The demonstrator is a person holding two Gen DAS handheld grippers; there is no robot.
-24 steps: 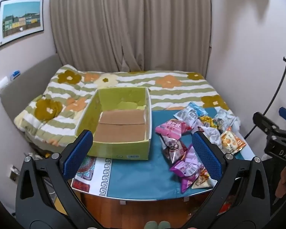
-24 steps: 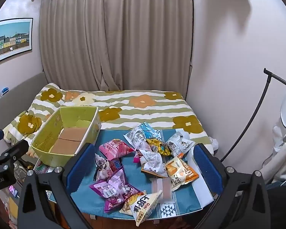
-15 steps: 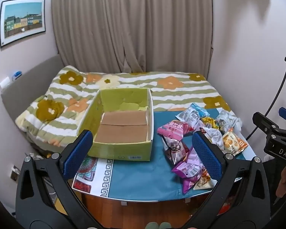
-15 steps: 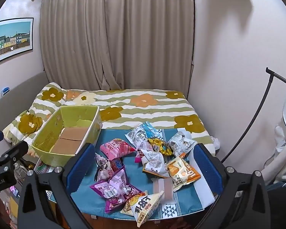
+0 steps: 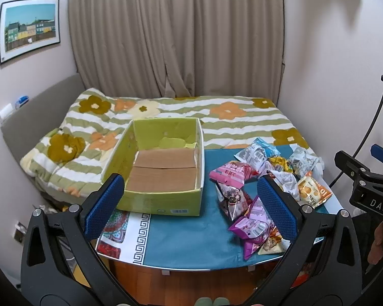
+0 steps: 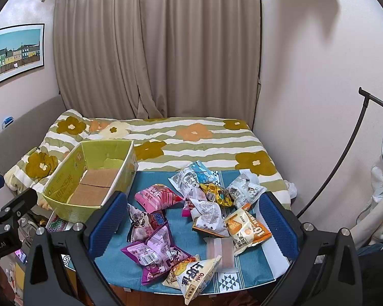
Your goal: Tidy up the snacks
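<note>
An empty green cardboard box (image 5: 163, 199) (image 6: 71, 181) sits on the left of a small table with a blue cloth (image 5: 189, 232) (image 6: 181, 211). Several snack bags lie in a heap on the right: a pink bag (image 5: 229, 173) (image 6: 155, 197), a purple bag (image 5: 252, 225) (image 6: 155, 252), an orange bag (image 5: 311, 192) (image 6: 247, 229), a cream triangular bag (image 6: 196, 276). My left gripper (image 5: 191, 204) hangs open before the table's front edge, nothing between its blue pads. My right gripper (image 6: 189, 221) is open too, held above the heap and apart from it.
A bed with a striped flower quilt (image 5: 181, 112) (image 6: 191, 137) stands right behind the table, curtains beyond it. A black lamp stand (image 6: 344, 153) curves up at the right wall. Wooden floor (image 5: 191, 285) shows below the table's front edge. My right gripper's body (image 5: 365, 186) shows at the left view's right edge.
Both views have shifted slightly forward and toward the table; the box and bags sit a little lower and nearer in frame. Both grippers stay open and nothing on the table has moved.
</note>
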